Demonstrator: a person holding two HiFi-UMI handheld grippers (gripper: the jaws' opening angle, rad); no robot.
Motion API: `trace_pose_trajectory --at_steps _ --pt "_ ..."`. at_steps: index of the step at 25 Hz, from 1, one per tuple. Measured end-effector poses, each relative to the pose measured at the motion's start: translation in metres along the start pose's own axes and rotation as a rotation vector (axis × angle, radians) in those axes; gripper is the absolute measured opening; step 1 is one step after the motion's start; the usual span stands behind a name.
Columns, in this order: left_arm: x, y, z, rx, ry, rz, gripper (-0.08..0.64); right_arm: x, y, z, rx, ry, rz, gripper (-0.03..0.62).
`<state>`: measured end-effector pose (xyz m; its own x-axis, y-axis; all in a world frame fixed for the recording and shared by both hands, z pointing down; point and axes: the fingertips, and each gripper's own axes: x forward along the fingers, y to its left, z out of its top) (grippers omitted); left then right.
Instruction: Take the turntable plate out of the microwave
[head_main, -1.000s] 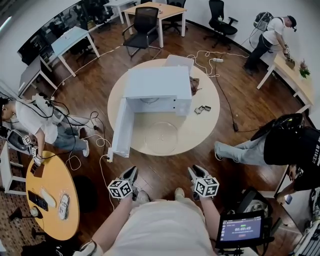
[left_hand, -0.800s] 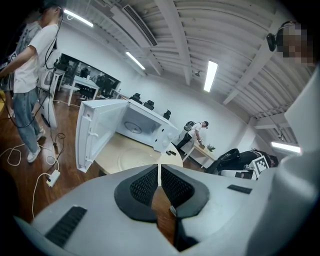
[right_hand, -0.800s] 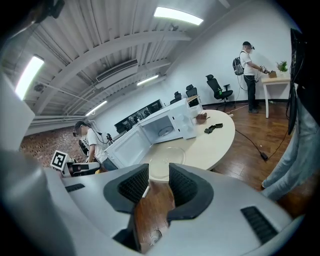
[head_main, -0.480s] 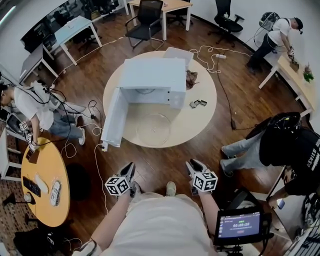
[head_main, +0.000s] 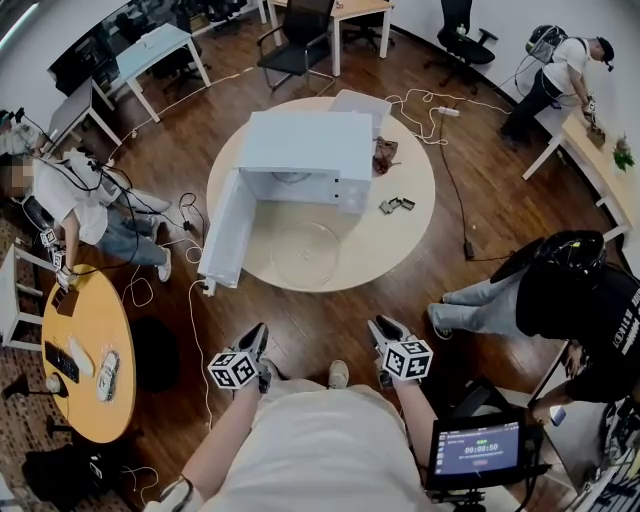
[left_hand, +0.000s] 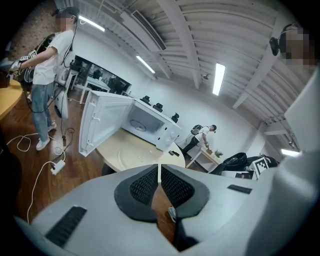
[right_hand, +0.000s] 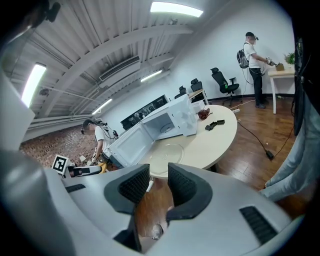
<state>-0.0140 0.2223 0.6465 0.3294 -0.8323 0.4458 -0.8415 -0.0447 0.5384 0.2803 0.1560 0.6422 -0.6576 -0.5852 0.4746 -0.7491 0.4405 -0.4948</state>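
The clear glass turntable plate (head_main: 305, 253) lies flat on the round table (head_main: 400, 250), in front of the white microwave (head_main: 300, 150). The microwave door (head_main: 225, 235) hangs open to the left, and the cavity looks bare. Both grippers hover over the wooden floor, well short of the table. My left gripper (head_main: 258, 335) is shut with nothing in it; its pads (left_hand: 145, 182) meet. My right gripper (head_main: 378, 325) stands open and empty. The plate (left_hand: 134, 155) and microwave (left_hand: 150, 122) show beyond the left gripper (left_hand: 159, 169). The right gripper (right_hand: 159, 172) faces the plate (right_hand: 170, 150).
Small black parts (head_main: 398, 205) and a brown item (head_main: 385, 155) lie on the table right of the microwave. A white cable (head_main: 200, 330) trails on the floor at the left. A person in black (head_main: 560, 290) sits at the right. An orange round table (head_main: 85, 350) stands at the left.
The table and microwave now sit a little higher in the head view. Both grippers have shifted slightly up and left in that view, still empty. The plate has not moved on the table.
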Motion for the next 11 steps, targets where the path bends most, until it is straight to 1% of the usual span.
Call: trace_pose_trajectory --at_steps 5,11 --pt "0.007 -0.011 0.007 0.007 -0.007 -0.013 0.009 -0.001 -0.001 0.003 0.008 0.004 0.009 0.121" --pt "0.01 -0.016 0.006 0.012 -0.004 -0.018 0.009 -0.006 -0.006 0.003 0.014 0.004 0.003 0.121"
